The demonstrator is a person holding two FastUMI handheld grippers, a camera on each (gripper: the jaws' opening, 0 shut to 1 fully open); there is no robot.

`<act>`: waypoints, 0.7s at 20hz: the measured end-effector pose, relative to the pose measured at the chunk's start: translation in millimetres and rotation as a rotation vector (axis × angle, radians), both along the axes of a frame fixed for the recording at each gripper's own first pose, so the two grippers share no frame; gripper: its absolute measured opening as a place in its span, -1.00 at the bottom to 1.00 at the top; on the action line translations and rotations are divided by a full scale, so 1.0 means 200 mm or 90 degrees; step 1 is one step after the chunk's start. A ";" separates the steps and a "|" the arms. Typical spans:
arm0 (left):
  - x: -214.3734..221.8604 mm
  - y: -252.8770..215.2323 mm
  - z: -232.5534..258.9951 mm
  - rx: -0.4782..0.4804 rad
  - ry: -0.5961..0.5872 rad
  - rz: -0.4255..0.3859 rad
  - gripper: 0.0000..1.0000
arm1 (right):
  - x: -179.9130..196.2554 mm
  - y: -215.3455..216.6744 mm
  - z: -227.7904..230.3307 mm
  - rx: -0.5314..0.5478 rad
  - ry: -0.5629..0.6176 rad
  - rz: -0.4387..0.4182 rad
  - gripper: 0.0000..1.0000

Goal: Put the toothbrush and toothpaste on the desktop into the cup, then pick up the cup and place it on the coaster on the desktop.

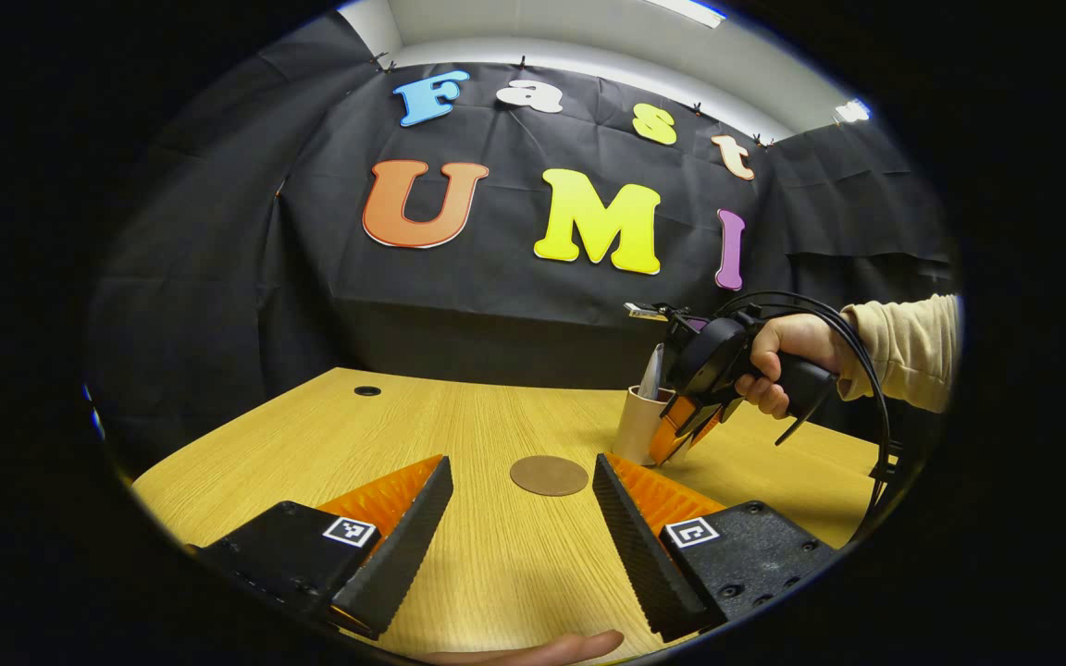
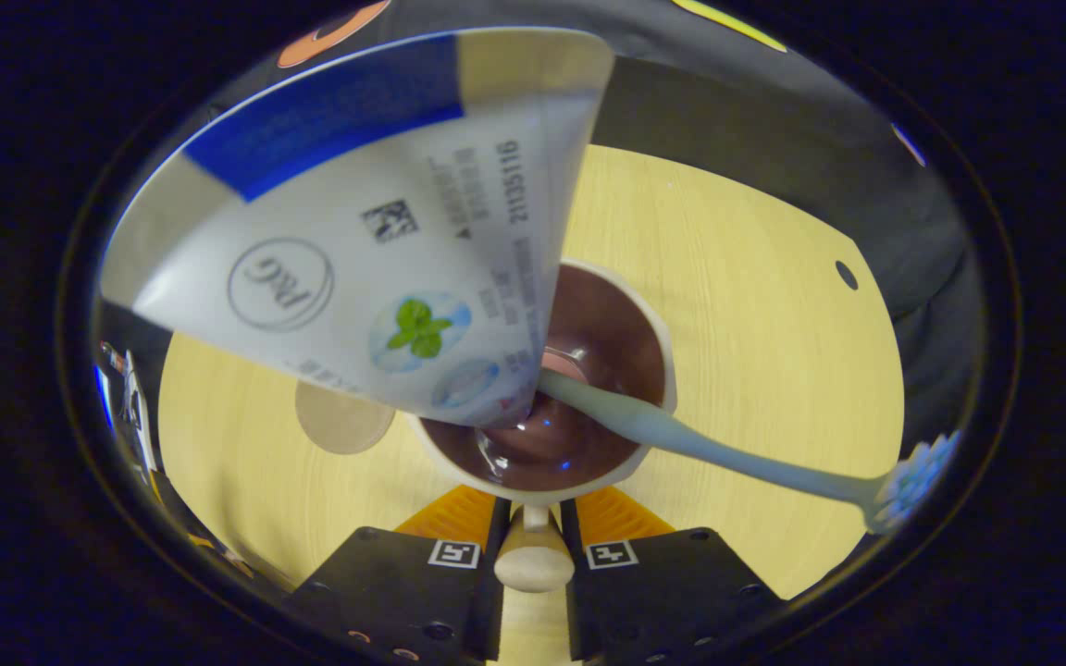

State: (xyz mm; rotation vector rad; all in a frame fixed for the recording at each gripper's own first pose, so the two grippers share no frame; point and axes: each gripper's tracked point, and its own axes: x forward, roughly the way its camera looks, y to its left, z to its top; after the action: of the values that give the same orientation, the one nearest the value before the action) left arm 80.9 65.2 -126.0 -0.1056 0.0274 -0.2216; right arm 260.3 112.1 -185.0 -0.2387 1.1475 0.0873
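A beige cup (image 2: pixel 661 344) with a dark inside holds a white and blue toothpaste tube (image 2: pixel 357 250) and a pale blue toothbrush (image 2: pixel 727 453), bristles up at the right. My right gripper (image 2: pixel 533 532) is shut on the cup's handle (image 2: pixel 533 560). In the left gripper view the cup (image 1: pixel 637 427) stands at the table's right, with the tube's end (image 1: pixel 651 370) sticking out and the right gripper (image 1: pixel 686 433) against it, held by a hand. A round brown coaster (image 1: pixel 549 474) lies flat left of the cup, also seen as the coaster (image 2: pixel 343 418). My left gripper (image 1: pixel 522 518) is open over the table, in front of the coaster.
The wooden table (image 1: pixel 403 435) has a small dark cable hole (image 1: pixel 367 390) at its far left. Black cloth walls close the booth behind. A person's sleeve (image 1: pixel 912 351) and cables (image 1: pixel 857 351) reach in from the right. A fingertip (image 1: pixel 551 647) shows at the bottom edge.
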 end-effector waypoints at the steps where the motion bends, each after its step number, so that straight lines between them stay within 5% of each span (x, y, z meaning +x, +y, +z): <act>1: 0.00 0.01 -0.01 0.001 0.001 0.003 0.95 | -0.01 0.05 0.00 -0.002 -0.001 0.011 -0.48; 9: -0.08 0.12 0.02 0.006 -0.013 0.038 0.95 | -0.06 0.48 -0.07 -0.015 0.019 0.119 -0.48; 14: -0.15 0.17 0.06 0.018 -0.032 0.053 0.94 | -0.05 0.56 -0.12 -0.024 0.029 0.141 -0.48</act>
State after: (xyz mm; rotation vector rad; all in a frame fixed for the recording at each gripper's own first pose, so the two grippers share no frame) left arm 51.2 99.1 -114.9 -0.0732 -0.0244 -0.1404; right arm 249.6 223.2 -208.5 -0.3987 1.1666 0.2673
